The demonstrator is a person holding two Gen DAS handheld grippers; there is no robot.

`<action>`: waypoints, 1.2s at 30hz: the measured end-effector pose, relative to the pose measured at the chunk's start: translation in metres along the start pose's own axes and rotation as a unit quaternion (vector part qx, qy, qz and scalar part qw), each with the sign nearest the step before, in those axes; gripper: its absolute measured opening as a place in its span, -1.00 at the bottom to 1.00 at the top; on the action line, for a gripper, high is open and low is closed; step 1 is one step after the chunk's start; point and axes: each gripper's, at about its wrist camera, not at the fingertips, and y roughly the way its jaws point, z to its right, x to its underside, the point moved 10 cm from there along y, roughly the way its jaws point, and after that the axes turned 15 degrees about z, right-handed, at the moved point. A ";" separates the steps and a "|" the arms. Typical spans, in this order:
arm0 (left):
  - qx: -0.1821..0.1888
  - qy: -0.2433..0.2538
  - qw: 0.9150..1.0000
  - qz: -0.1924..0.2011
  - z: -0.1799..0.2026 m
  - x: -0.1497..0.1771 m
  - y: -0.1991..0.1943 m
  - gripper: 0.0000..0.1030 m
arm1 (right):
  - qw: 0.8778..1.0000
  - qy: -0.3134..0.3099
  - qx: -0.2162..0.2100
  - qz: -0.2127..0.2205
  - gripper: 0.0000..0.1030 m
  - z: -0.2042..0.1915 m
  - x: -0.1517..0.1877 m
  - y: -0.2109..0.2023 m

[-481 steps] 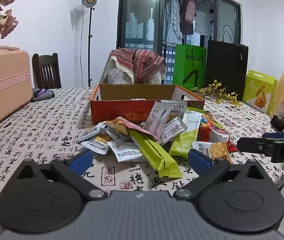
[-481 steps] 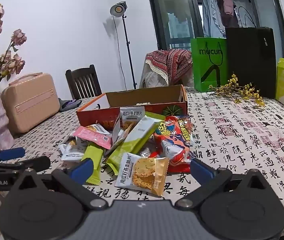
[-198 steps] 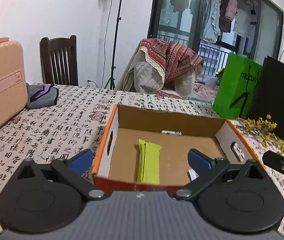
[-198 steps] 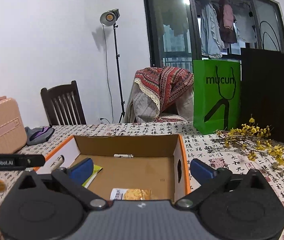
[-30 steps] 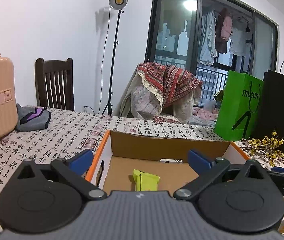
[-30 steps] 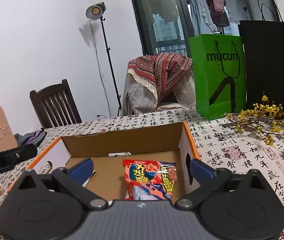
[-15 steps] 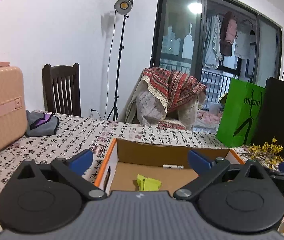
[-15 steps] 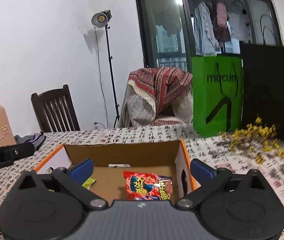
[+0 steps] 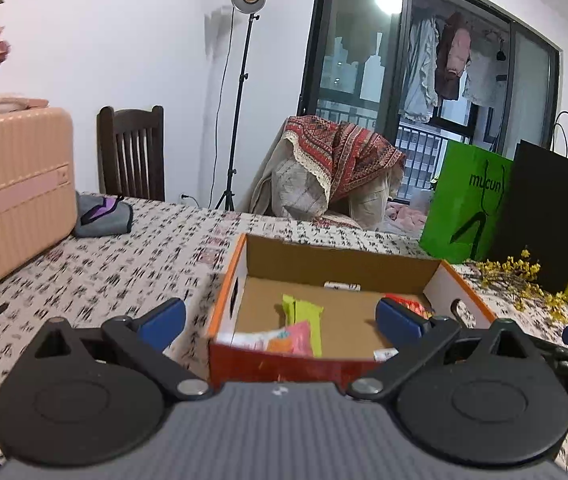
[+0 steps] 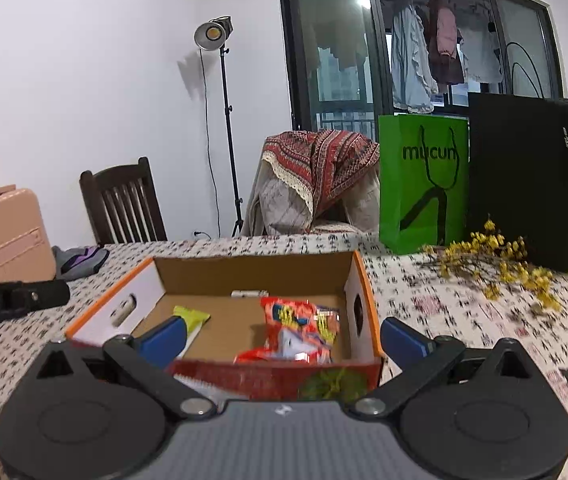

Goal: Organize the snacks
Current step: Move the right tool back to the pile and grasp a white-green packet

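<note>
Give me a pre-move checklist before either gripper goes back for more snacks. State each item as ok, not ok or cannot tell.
1. Left gripper empty and open: ok, fingers spread wide with nothing between them.
2. Right gripper empty and open: ok, same.
3. Cardboard box sits upright on the table with its top open: ok.
4. Snacks already dropped lie inside the box: ok; the green packet, pink packet and red bag are all within its walls.
5. Room left in the box: ok, bare cardboard floor shows in the middle.
6. Remaining snacks located: cannot tell, the pile is not in either view.
</note>
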 end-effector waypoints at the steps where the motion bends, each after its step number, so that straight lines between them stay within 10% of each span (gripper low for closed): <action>1: 0.000 0.000 1.000 -0.002 -0.001 0.003 -0.005 1.00 | 1.000 0.002 -0.001 -0.003 1.00 0.000 0.004 -0.005; 29: 0.009 0.034 0.998 -0.049 -0.019 0.058 -0.074 1.00 | 0.995 0.002 -0.001 -0.098 0.93 0.000 0.096 -0.057; 32: 0.000 0.031 0.998 -0.055 -0.025 0.063 -0.073 1.00 | 0.994 0.006 0.002 -0.111 0.14 -0.003 0.105 -0.050; 36: -0.008 0.031 0.998 -0.061 -0.033 0.068 -0.073 1.00 | 0.992 0.008 0.009 -0.129 0.08 -0.003 0.116 -0.043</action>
